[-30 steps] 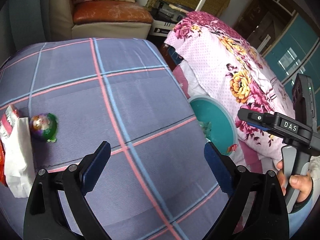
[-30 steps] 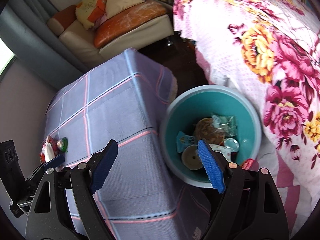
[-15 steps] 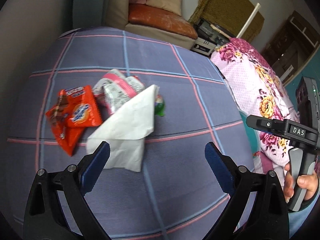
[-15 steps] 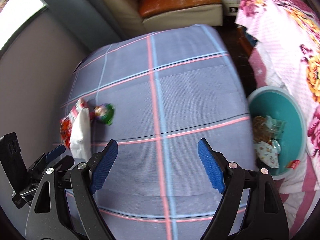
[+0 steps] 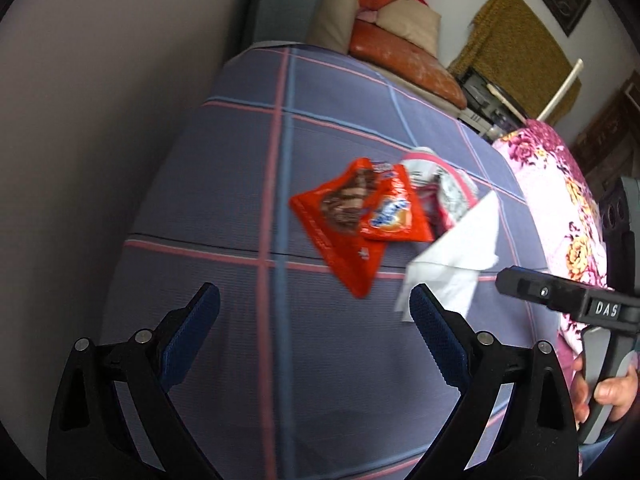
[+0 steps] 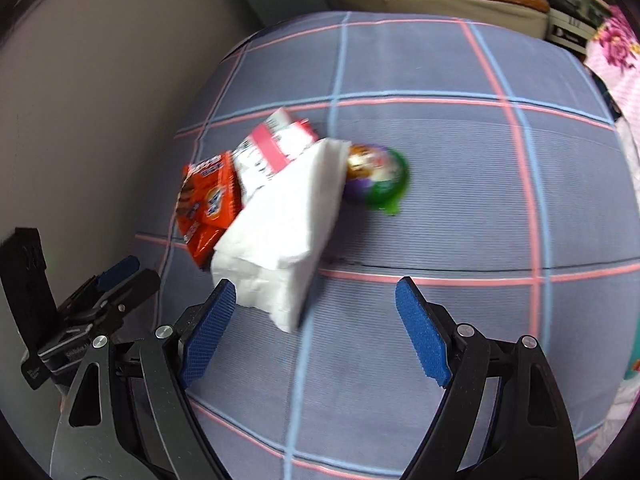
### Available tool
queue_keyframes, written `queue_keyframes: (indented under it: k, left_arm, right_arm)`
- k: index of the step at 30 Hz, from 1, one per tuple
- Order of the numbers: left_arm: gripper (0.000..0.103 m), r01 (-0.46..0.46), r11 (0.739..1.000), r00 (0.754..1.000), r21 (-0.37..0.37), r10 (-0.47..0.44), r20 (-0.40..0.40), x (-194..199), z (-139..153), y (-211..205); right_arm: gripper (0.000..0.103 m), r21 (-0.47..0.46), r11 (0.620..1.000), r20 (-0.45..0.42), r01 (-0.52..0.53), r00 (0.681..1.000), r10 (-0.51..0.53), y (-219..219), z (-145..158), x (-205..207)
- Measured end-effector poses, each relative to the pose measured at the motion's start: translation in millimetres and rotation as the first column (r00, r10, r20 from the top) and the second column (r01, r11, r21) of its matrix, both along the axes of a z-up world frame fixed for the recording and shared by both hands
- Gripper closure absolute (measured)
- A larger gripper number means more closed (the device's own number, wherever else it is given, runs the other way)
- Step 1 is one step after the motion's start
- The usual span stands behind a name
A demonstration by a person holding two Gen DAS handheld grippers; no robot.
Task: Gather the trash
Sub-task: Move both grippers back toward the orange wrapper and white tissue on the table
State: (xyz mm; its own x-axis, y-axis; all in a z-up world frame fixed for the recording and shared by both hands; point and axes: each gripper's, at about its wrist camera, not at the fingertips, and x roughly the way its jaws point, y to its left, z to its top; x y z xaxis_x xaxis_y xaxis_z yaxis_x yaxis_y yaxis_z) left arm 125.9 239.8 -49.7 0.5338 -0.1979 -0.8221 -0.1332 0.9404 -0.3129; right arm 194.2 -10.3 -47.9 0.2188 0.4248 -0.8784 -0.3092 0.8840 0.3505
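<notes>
We have both claws wide apart and empty: the left claw (image 5: 314, 332) hangs over bare cloth on the near side of the desk (image 5: 240, 184), and the right claw (image 6: 316, 332) has its left pad just at the near corner of the white tissue (image 6: 280, 232). The trash sits in one overlapping heap toward the left of the desk: two orange wrappers (image 5: 352, 224), a pink and white packet (image 6: 272, 148) and the tissue draped across them, with a round green and purple foil piece (image 6: 376, 176) touching the heap's right edge. Our worry is the overlap. If we pinch the tissue alone, it may drag a wrapper partway and drop it, or slide off limp and leave us holding a corner. The foil piece looks round enough to roll if nudged. The plaid cloth is soft, so pads pressed too low could catch fabric together with the trash. With both claws close to each other, reaching for the same heap could make them collide.
</notes>
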Motion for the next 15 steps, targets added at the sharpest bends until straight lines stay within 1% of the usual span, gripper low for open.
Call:
queue_keyframes:
  k: [4, 6, 8, 10, 11, 12, 14, 15]
  left_arm:
    - [0.007, -0.01, 1.0, 1.0, -0.011, 0.009, -0.013, 4, -6, 10]
    - [0.007, 0.0, 1.0, 1.0, -0.009, 0.0, -0.014, 8, -8, 11]
    - [0.007, 0.016, 1.0, 1.0, -0.003, -0.016, -0.012, 13, -9, 10]
    - [0.007, 0.038, 0.999, 0.999, 0.001, -0.038, -0.01, 20, -9, 7]
    - [0.007, 0.046, 0.999, 0.999, 0.006, -0.046, -0.008, 22, -10, 6]
    - [0.007, 0.055, 0.998, 0.998, 0.015, -0.055, -0.004, 25, -10, 4]
    - [0.007, 0.067, 0.997, 0.998, 0.027, -0.067, -0.002, 32, -11, 1]
    - [0.007, 0.073, 0.997, 0.997, 0.033, -0.073, -0.001, 36, -12, -3]
  right_arm:
    - [0.026, -0.002, 1.0, -0.004, 0.001, 1.0, -0.001, 18, -10, 2]
    - [0.035, -0.001, 1.0, -0.005, 0.001, 1.0, -0.001, 25, -14, 3]
    - [0.038, 0.003, 1.0, -0.018, -0.002, 1.0, 0.002, 28, -17, 2]
    - [0.046, 0.003, 1.0, -0.022, -0.006, 1.0, 0.006, 30, -20, 3]
    - [0.057, 0.009, 1.0, -0.027, -0.011, 1.0, 0.011, 30, -21, 3]
    - [0.074, 0.013, 1.0, -0.029, -0.015, 0.999, 0.015, 30, -21, 4]
    - [0.095, 0.013, 1.0, -0.036, -0.024, 0.999, 0.025, 29, -23, 4]
    - [0.096, 0.014, 1.0, -0.037, -0.024, 0.999, 0.024, 27, -23, 3]
